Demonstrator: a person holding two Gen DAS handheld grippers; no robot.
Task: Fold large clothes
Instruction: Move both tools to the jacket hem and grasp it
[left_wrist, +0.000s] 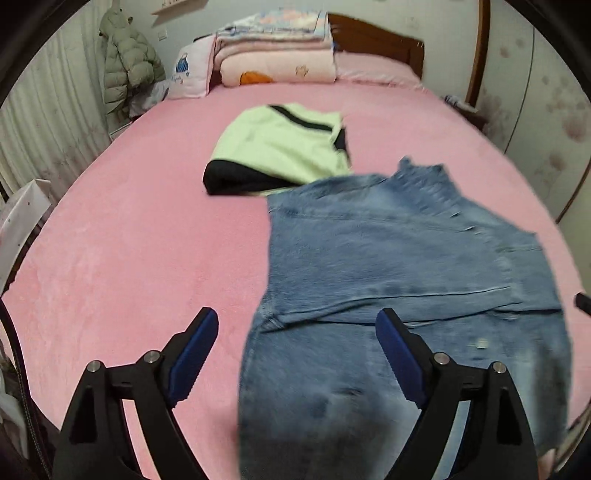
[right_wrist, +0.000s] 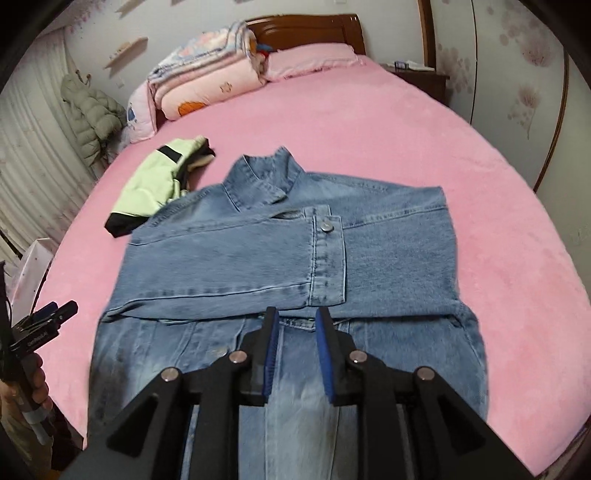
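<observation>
Left wrist view, denim jacket (left_wrist: 388, 258) blurred, hem cut off

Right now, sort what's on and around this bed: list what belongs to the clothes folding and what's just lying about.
Belongs to the folding:
- denim jacket, sleeve folded across it
- folded green and black garment
- pink bed, the work surface

Just lying about:
- stacked quilts
- pillow
- grey-green puffer coat, hanging
- nightstand

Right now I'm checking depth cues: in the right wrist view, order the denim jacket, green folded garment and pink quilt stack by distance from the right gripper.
1. Denim jacket, directly beneath the right gripper.
2. Green folded garment, far left.
3. Pink quilt stack, at the headboard.
</observation>
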